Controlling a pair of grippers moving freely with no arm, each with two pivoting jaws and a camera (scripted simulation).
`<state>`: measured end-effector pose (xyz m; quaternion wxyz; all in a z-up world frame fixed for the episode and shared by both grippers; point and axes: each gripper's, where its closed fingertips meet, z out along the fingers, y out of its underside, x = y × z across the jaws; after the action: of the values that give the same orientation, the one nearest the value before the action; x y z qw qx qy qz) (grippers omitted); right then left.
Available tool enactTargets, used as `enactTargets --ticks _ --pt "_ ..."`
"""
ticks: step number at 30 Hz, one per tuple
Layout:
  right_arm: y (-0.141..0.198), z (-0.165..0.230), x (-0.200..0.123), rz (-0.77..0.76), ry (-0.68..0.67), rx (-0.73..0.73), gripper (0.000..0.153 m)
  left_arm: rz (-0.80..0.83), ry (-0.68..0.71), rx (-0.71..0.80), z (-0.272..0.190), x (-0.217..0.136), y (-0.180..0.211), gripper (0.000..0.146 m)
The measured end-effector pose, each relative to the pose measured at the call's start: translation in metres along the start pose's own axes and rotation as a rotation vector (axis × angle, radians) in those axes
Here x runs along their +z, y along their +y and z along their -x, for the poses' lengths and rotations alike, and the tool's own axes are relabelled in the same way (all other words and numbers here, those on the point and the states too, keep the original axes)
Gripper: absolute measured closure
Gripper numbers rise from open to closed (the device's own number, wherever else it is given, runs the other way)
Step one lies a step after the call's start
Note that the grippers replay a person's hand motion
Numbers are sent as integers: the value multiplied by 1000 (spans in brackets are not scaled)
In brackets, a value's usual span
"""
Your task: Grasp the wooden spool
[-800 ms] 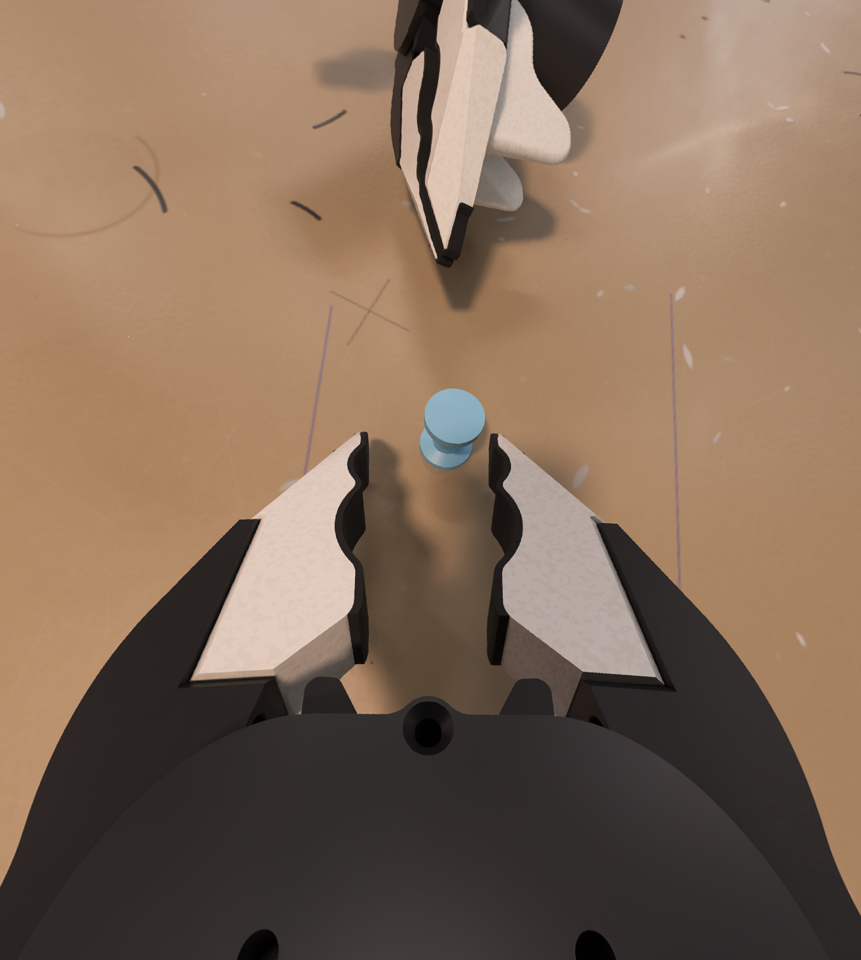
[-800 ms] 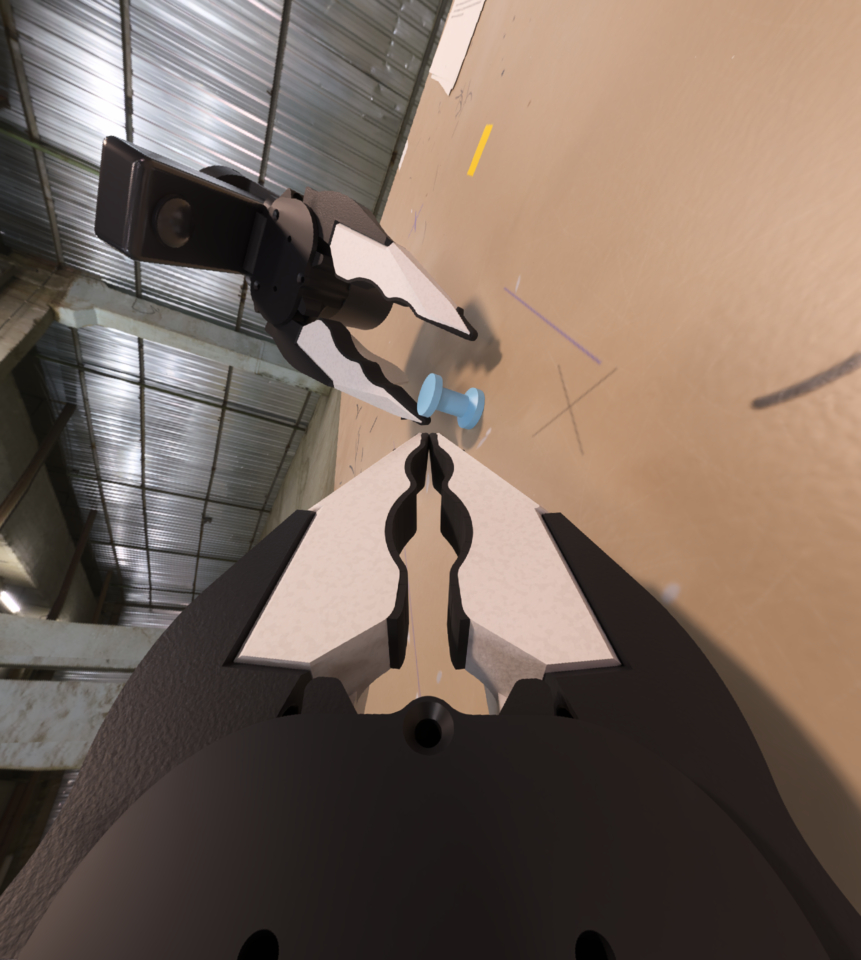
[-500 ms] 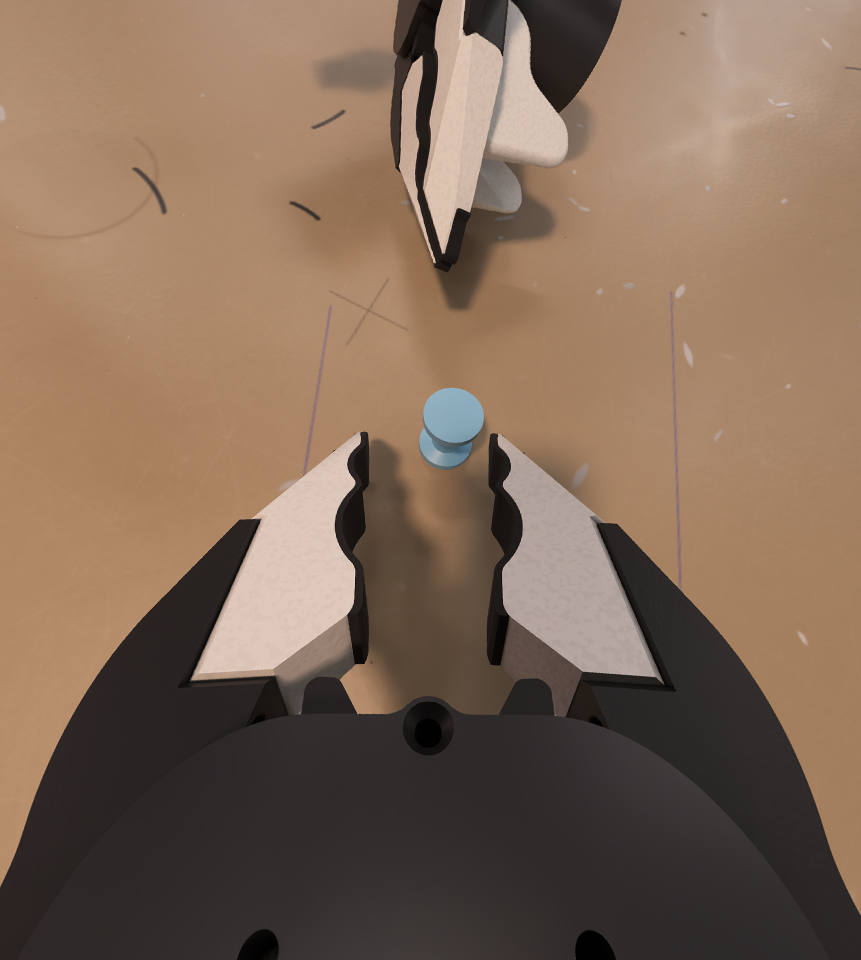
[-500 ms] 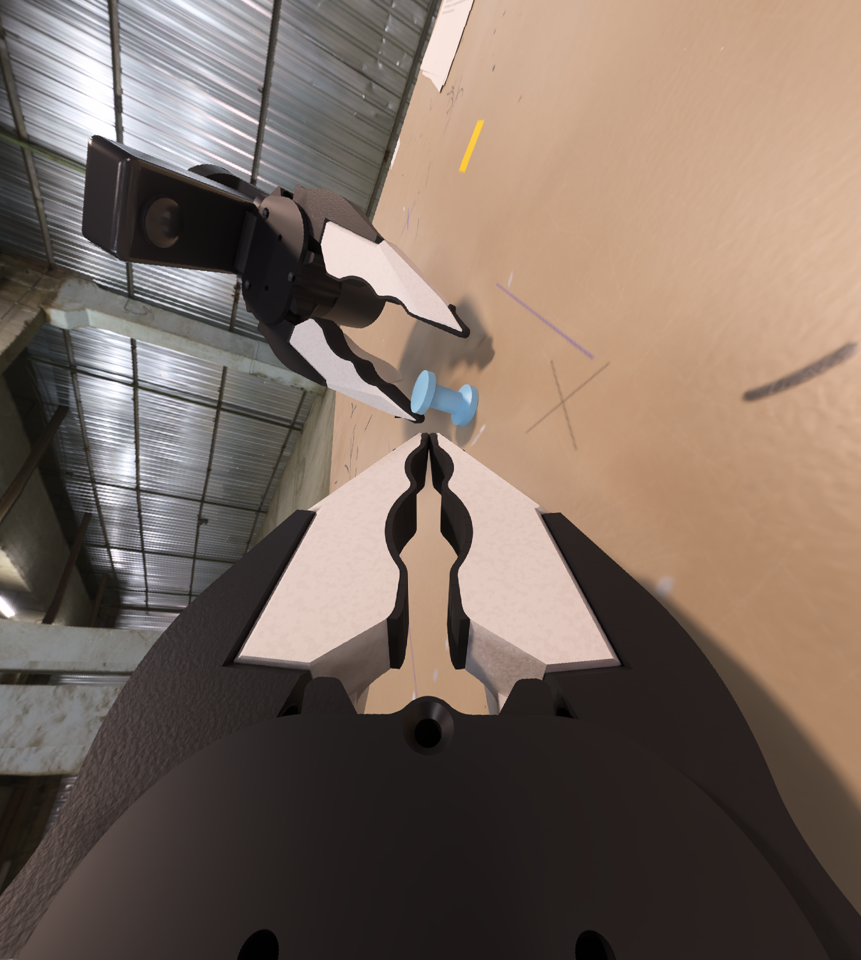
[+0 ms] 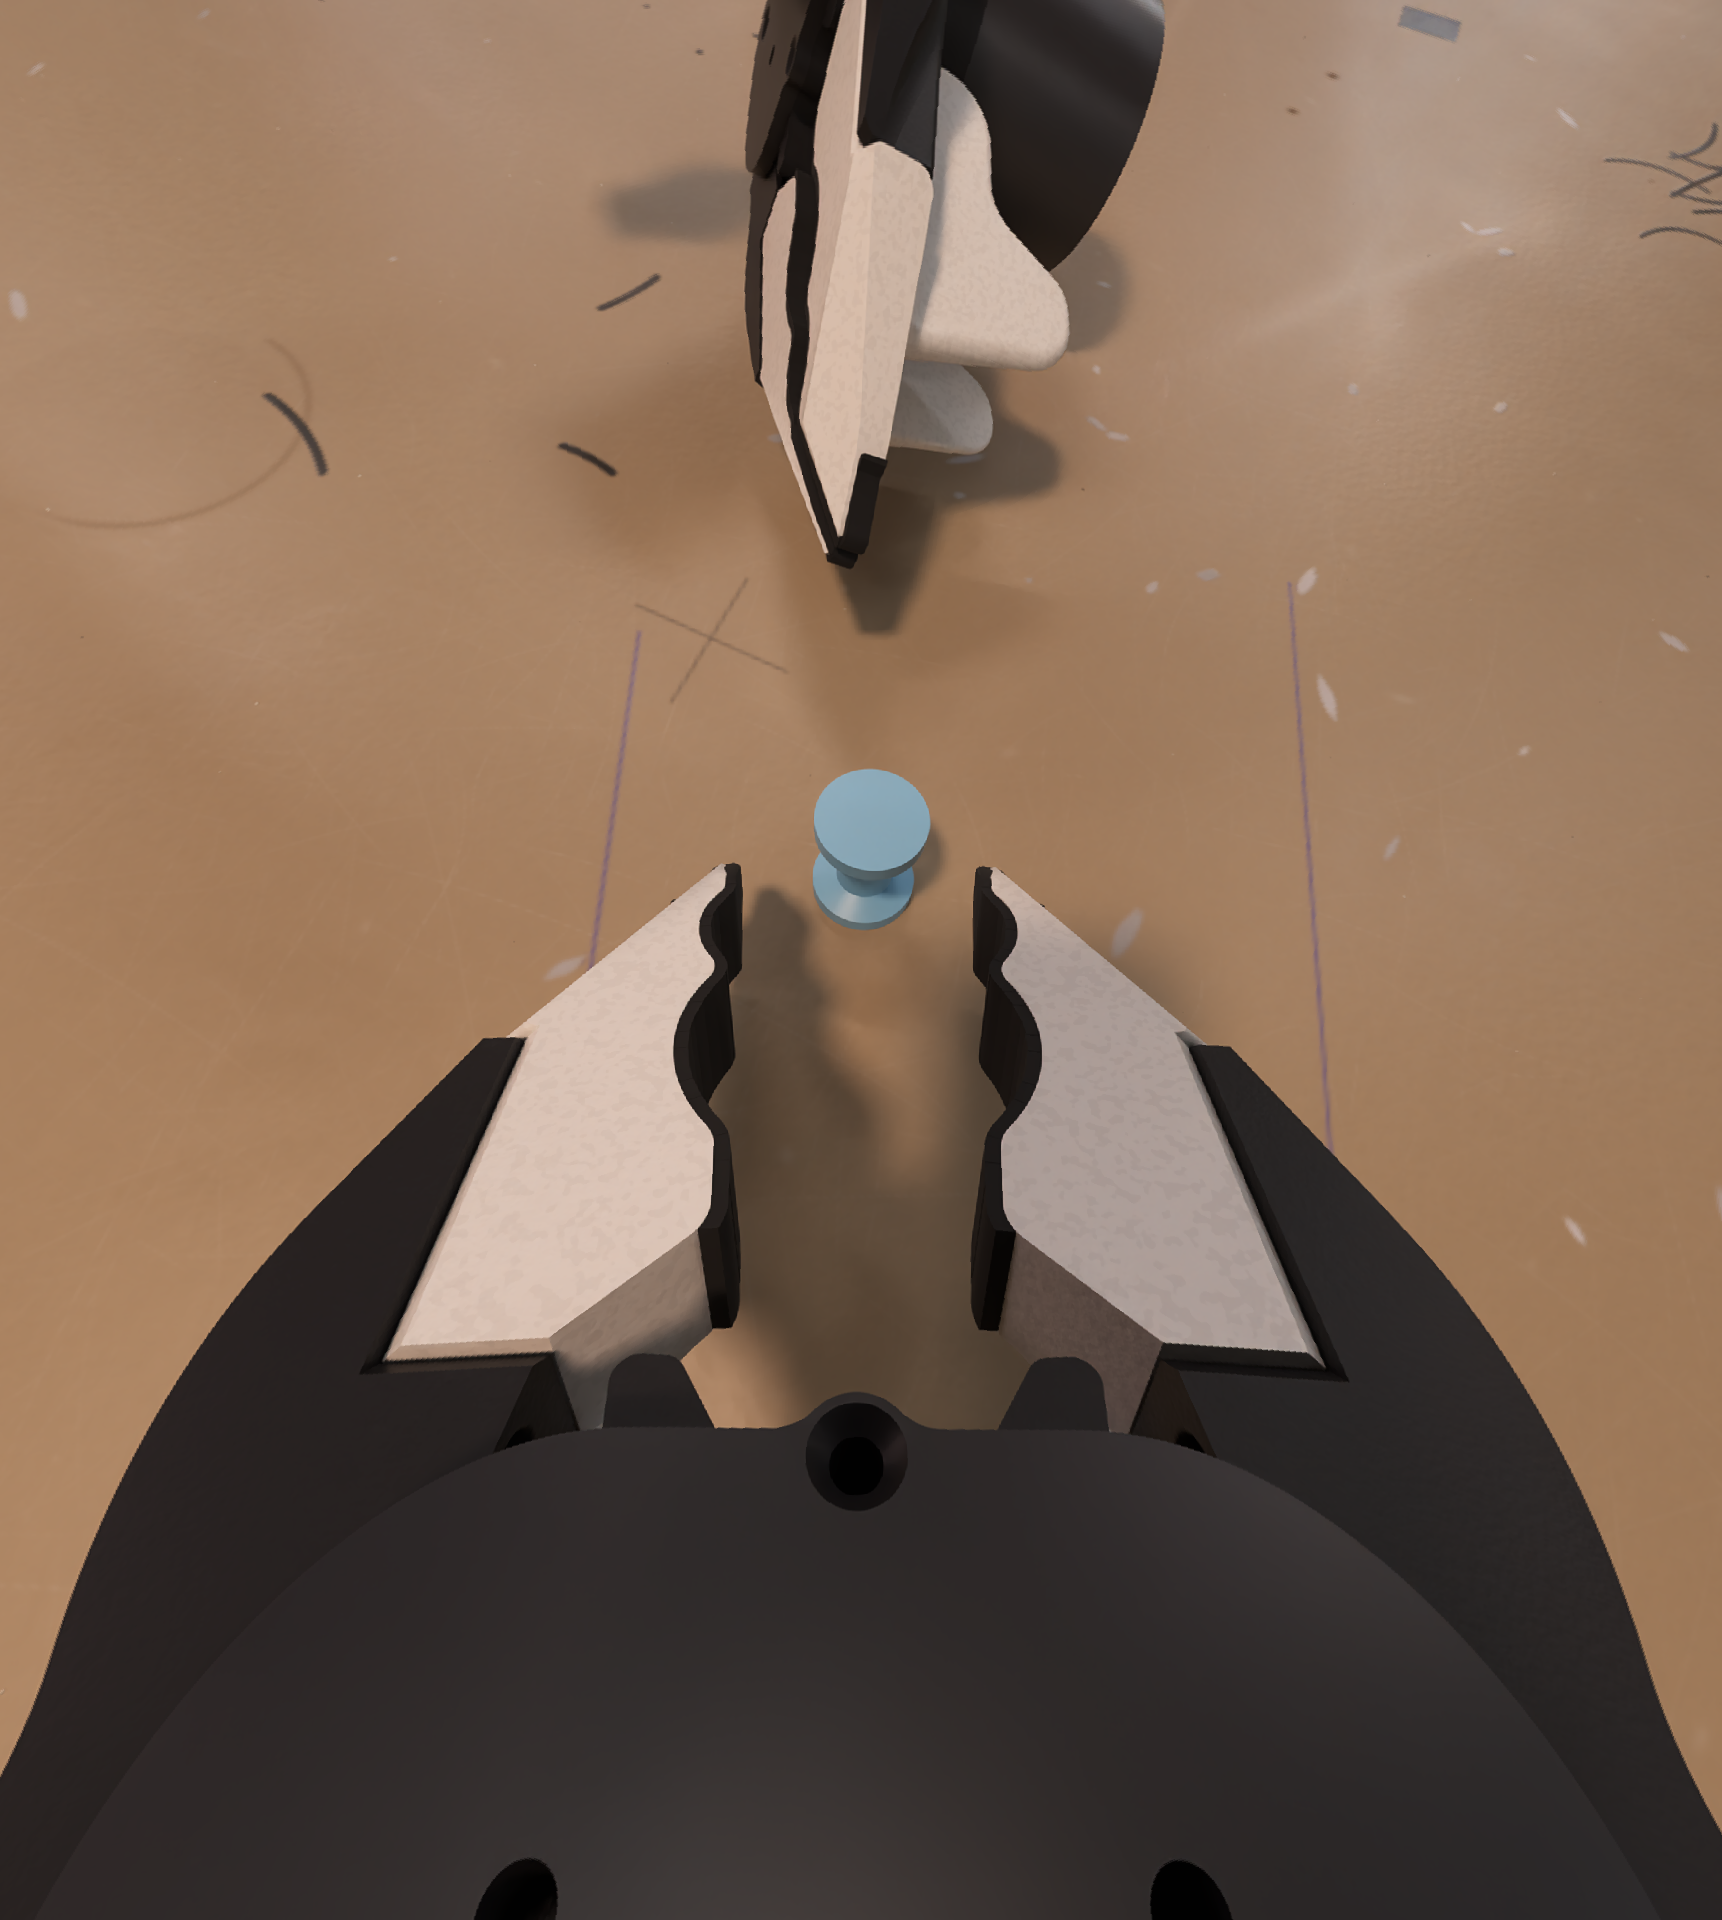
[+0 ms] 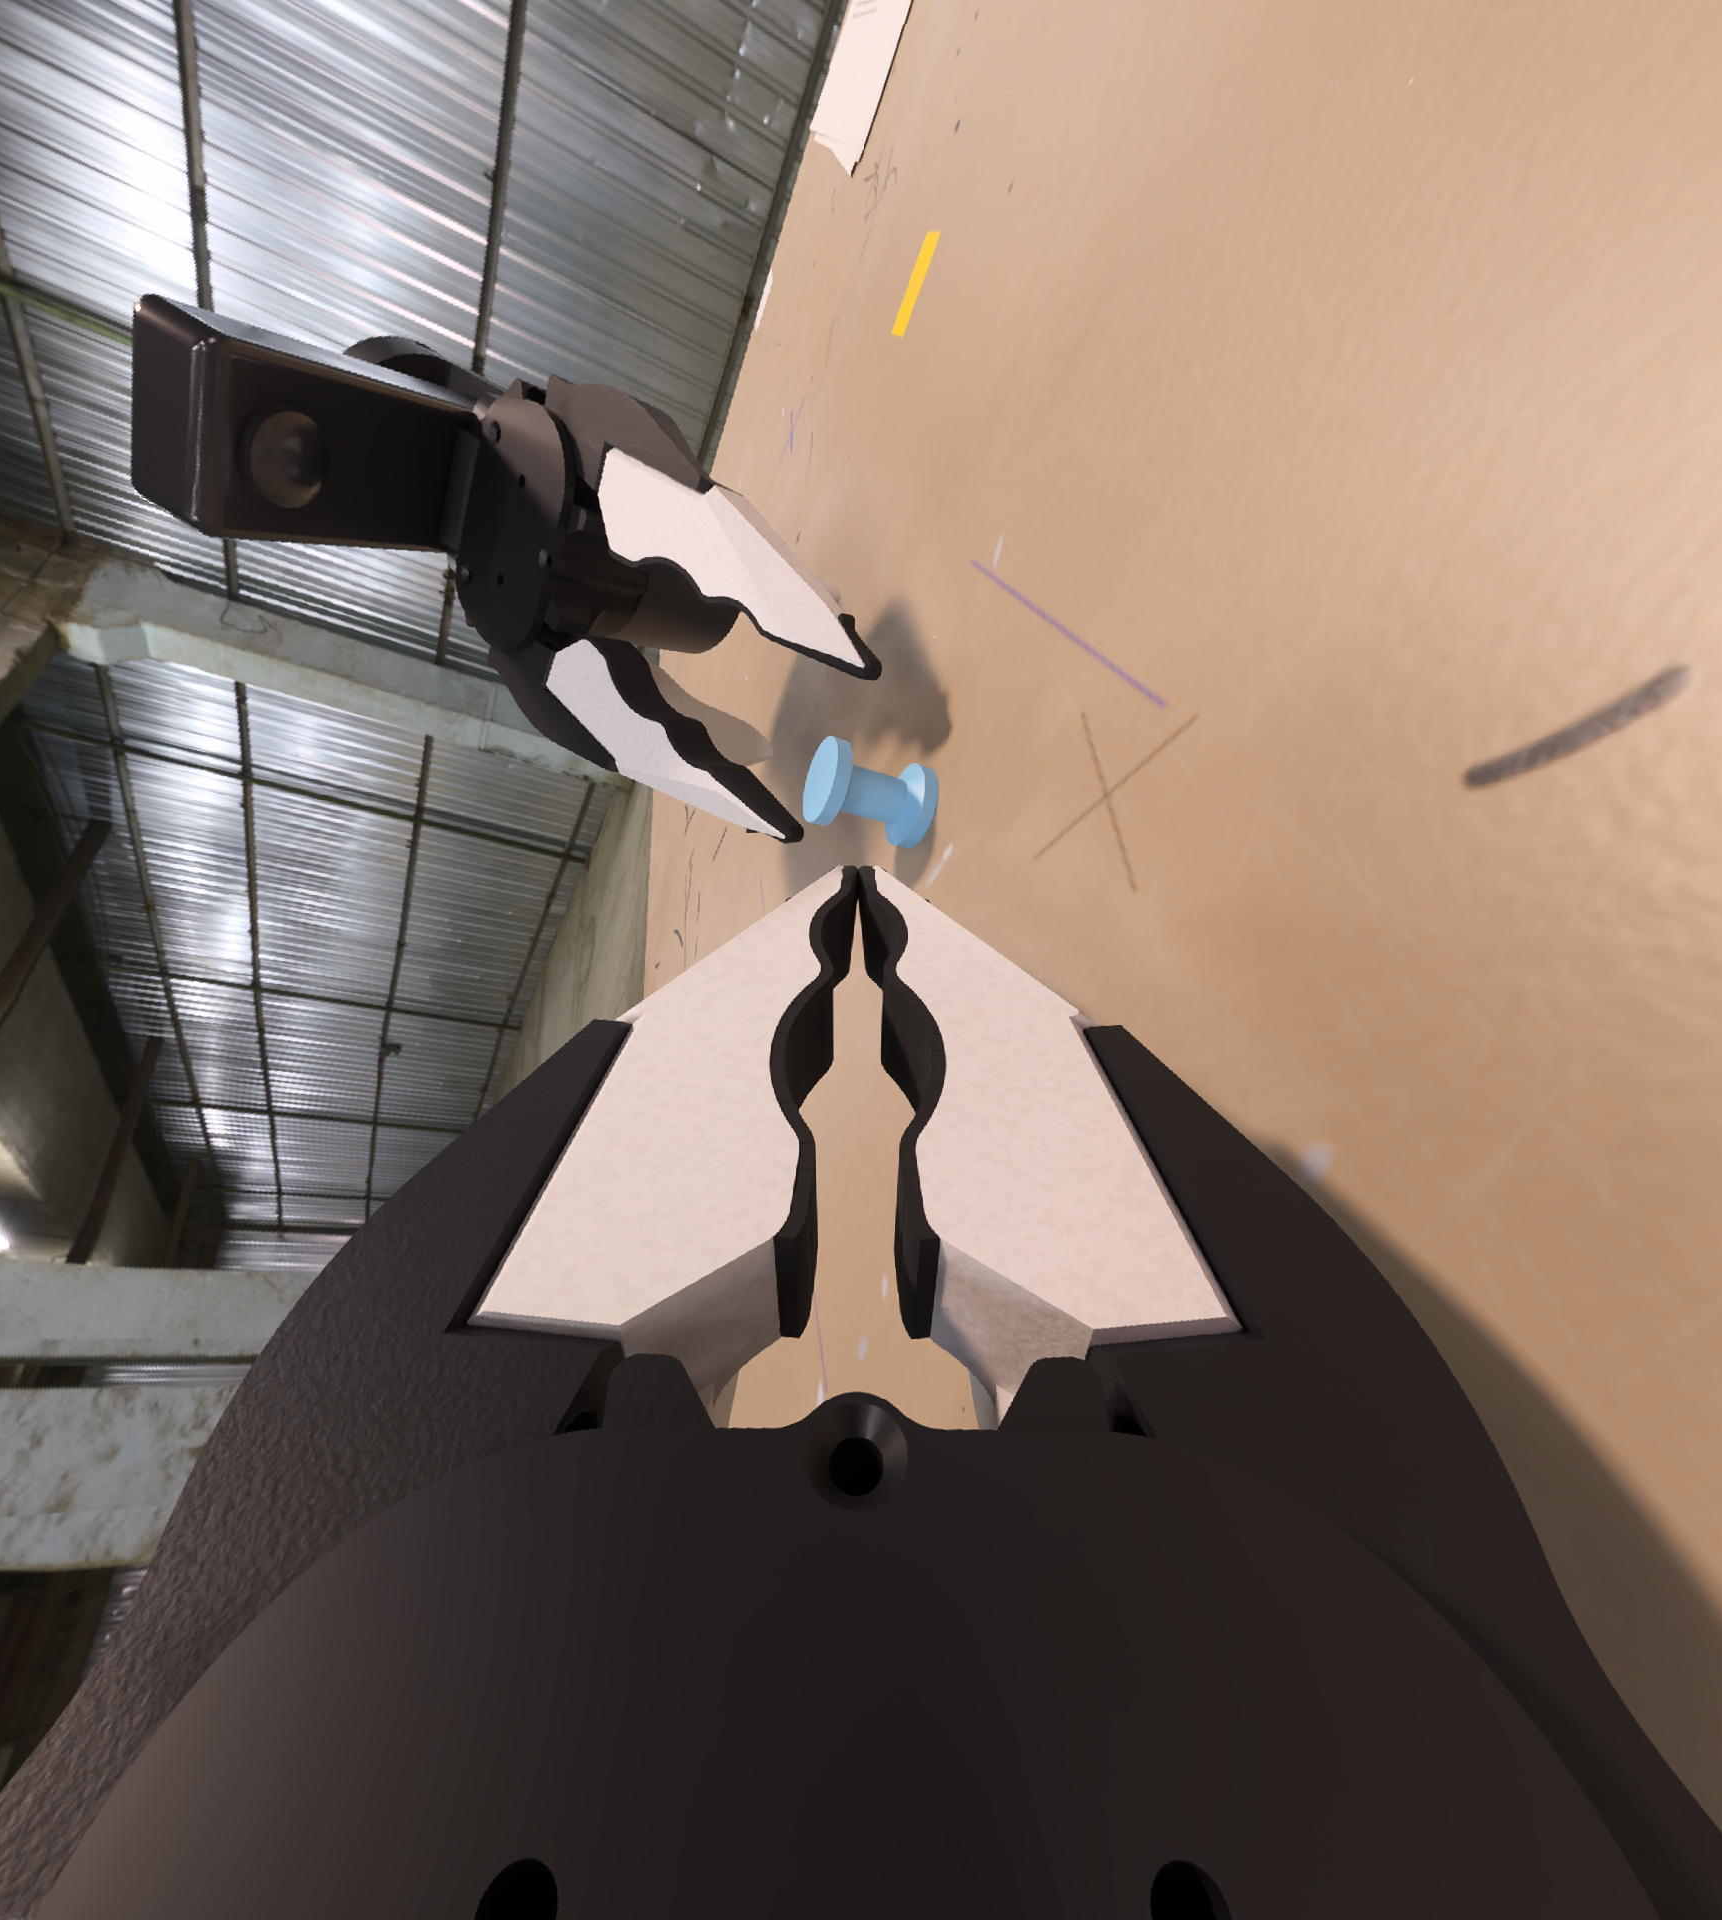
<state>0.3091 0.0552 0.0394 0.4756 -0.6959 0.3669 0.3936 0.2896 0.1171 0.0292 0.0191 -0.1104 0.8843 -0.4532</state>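
The spool is small and light blue and stands upright on the brown table. My left gripper is open, its fingertips just short of the spool on either side, nothing between them. In the right wrist view the spool shows sideways, with the left gripper open over it. My right gripper is shut and empty, its tip close to the spool. It also shows in the left wrist view, tip down on the spool's far side.
The table bears a pencil cross, thin purple lines and dark scuffs. A yellow strip and a white sheet lie near the far edge. A corrugated metal wall stands behind.
The right gripper has drifted slightly closer to the spool. The spool sits a little more to the left in the left wrist view. Both jaws are unchanged.
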Motion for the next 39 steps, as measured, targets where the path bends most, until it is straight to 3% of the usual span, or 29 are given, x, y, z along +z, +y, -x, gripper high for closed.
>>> enactTargets --ticks 39 --pt "3 -3 0 10 15 11 153 20 -12 18 -1 7 -3 103"
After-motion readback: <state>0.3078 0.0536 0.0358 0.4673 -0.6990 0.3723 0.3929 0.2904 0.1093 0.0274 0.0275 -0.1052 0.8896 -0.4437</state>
